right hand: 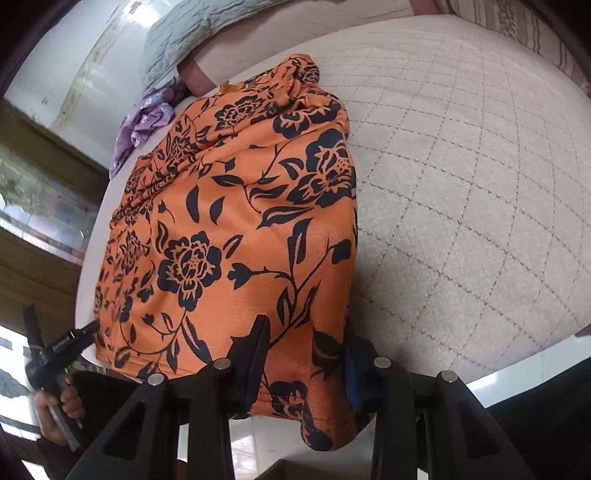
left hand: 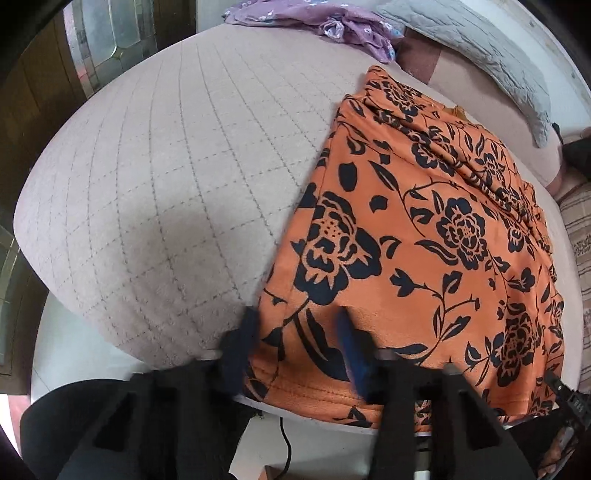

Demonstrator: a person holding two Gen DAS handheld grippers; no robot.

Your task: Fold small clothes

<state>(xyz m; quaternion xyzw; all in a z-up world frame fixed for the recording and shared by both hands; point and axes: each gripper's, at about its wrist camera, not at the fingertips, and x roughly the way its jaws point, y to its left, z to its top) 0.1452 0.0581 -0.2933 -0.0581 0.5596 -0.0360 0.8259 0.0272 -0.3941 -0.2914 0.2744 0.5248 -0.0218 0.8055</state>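
An orange garment with black flowers (left hand: 424, 229) lies lengthwise on a beige quilted pad (left hand: 177, 155), its hem at the near edge. My left gripper (left hand: 295, 332) stands open over the hem's left corner, one finger beside the cloth edge and one on the cloth. In the right wrist view the same garment (right hand: 236, 221) fills the middle. My right gripper (right hand: 306, 354) stands open around the hem's right corner, which droops over the pad's edge. The left gripper also shows in the right wrist view (right hand: 55, 350), held by a hand.
A crumpled purple floral garment (left hand: 332, 26) lies at the far end of the pad. A grey quilted pillow (left hand: 491, 55) lies behind it. A striped cushion (right hand: 517, 18) is at the far right. Wooden glazed doors (right hand: 37, 206) stand beside the pad.
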